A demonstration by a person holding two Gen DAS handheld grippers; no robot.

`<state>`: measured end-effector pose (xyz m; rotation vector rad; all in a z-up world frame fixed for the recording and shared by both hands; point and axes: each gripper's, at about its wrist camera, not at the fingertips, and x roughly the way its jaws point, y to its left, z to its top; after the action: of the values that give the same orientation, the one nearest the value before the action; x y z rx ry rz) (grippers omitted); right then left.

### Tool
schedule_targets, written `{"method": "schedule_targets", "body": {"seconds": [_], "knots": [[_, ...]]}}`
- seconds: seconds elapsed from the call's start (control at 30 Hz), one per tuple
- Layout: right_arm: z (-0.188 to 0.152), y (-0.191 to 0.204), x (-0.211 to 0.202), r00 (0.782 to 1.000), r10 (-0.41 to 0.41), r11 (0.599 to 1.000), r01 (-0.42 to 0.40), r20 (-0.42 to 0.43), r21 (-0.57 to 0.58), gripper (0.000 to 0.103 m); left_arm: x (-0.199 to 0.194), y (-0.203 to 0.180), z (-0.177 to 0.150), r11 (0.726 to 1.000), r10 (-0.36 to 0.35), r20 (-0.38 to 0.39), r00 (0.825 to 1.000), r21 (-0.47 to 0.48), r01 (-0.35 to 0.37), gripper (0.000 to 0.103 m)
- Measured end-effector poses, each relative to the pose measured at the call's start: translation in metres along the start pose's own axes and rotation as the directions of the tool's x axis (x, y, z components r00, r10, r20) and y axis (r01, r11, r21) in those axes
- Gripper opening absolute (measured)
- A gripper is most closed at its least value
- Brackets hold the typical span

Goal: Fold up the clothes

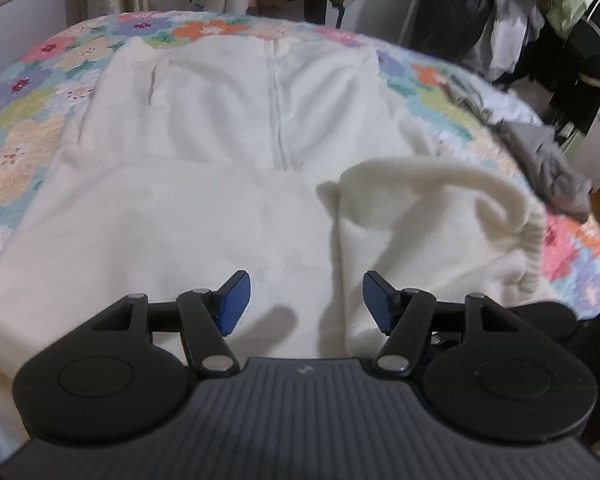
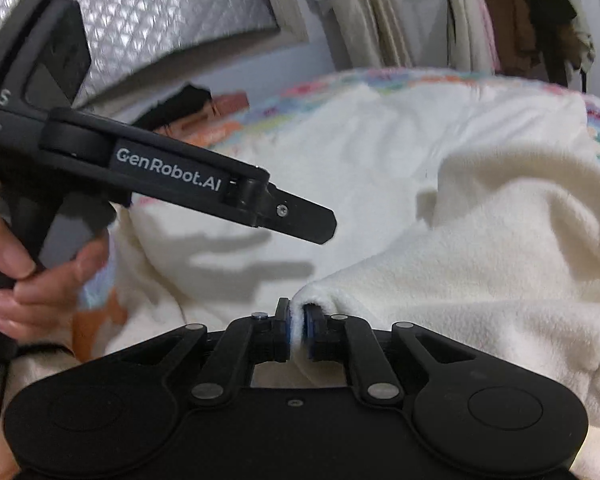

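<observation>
Right gripper [image 2: 296,330] jaws pinch the cream fleece garment [image 1: 228,120]; left gripper [image 1: 306,302] jaws gape.

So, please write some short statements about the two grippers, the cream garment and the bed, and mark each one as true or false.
1. The right gripper is shut on a fold of the cream fleece garment. True.
2. The left gripper pinches the garment's ribbed cuff. False: its blue pads stand apart with nothing between them, and the cuff lies off to the side.
3. The garment lies on a quilt with a flower pattern. True.
4. The garment is dark grey. False: it is cream; a grey cloth lies apart, near the bed's edge.
5. A zipper runs down the garment. True.
</observation>
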<state>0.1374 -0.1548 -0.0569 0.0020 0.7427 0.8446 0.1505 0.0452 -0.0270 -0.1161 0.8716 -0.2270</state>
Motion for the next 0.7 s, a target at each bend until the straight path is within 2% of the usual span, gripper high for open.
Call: {"method": "schedule_targets", "body": {"seconds": [0.13,0.2,0.27,0.3,0.37,0.5,0.6,0.7], "knots": [[0.008,-0.005,-0.013,0.999,0.045,0.999,-0.045,-0.009,0.008,0.017,0.002,0.001,0.001,1.0,0.02,-0.016,1.0,0.005,-0.02,0.062],[0.011,-0.006,-0.024,0.998,0.065,0.998,-0.064,-0.015,0.016,0.024,0.002,0.0,0.0,0.999,0.031,-0.017,0.999,0.021,-0.031,0.062],[0.013,-0.006,-0.042,0.997,0.077,0.997,-0.077,-0.005,0.025,0.04,0.002,-0.002,-0.001,0.999,0.036,-0.02,0.999,0.032,-0.035,0.062],[0.014,-0.006,-0.052,0.997,0.073,0.997,-0.073,0.009,0.018,0.043,0.001,-0.002,-0.002,0.999,0.034,-0.021,0.999,0.034,-0.034,0.062],[0.015,-0.006,-0.068,0.998,0.049,0.999,-0.049,0.034,-0.001,0.05,0.001,-0.003,-0.002,0.999,0.032,-0.022,0.999,0.037,-0.032,0.062],[0.017,-0.021,-0.088,0.997,-0.033,0.999,0.033,0.074,-0.001,0.054,0.001,-0.006,-0.003,0.998,0.042,-0.021,0.999,0.048,-0.041,0.062],[0.02,-0.048,-0.092,0.99,-0.113,0.99,0.105,0.089,0.093,0.056,0.0,-0.008,-0.003,0.996,0.065,-0.006,0.998,0.056,-0.065,0.062],[0.016,-0.076,-0.093,0.978,-0.191,0.961,0.169,0.083,0.22,0.062,-0.003,-0.013,-0.004,0.992,0.1,0.031,0.994,0.079,-0.102,0.06]]}}
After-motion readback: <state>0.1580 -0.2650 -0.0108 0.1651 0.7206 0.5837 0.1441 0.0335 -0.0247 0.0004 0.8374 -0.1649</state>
